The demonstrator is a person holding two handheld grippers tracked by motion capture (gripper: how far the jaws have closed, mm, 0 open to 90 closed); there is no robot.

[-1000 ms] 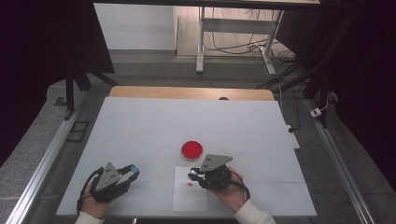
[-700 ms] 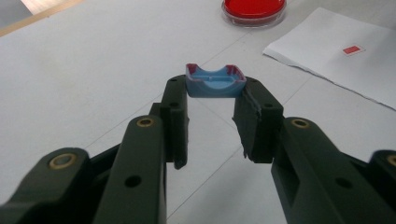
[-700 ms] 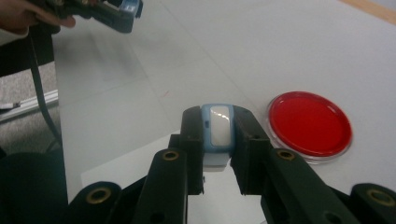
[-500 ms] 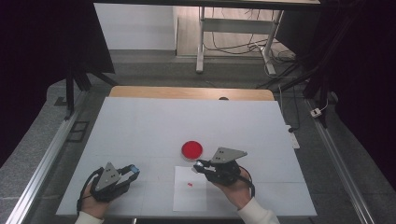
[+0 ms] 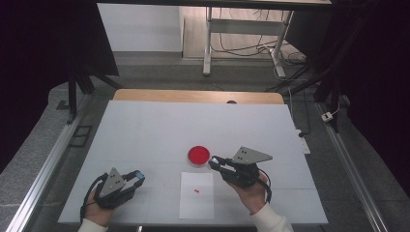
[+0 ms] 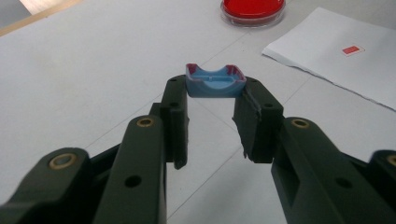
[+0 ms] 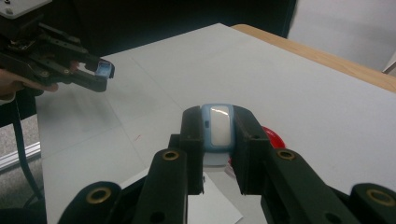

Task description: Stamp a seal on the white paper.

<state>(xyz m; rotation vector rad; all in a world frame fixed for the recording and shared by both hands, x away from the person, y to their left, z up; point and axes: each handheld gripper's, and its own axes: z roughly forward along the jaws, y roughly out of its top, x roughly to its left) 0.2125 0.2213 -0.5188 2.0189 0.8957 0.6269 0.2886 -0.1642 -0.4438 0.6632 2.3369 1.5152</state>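
Note:
My left gripper (image 5: 139, 177) rests at the table's front left, shut on a small blue cap (image 6: 215, 82) with reddish edges. My right gripper (image 5: 213, 162) hovers above the table to the right of a white paper sheet (image 5: 197, 203). It is shut on a light-blue stamp-like block (image 7: 217, 125) with a white face. A round red dish (image 5: 198, 154) lies just behind the paper, close to the right gripper's tips. The paper carries one small red mark (image 5: 197, 190). In the right gripper view the left gripper (image 7: 100, 74) appears at upper left with the cap (image 7: 104, 70).
The white table (image 5: 193, 121) ends in a wooden strip (image 5: 193, 95) at the far edge. Metal rails (image 5: 48, 164) run along both sides. A desk frame (image 5: 241, 29) with cables stands on the floor beyond.
My right gripper rose off the paper and moved right and farther back, toward the red dish, with the block still in it. The red mark now lies uncovered. The left gripper stayed put.

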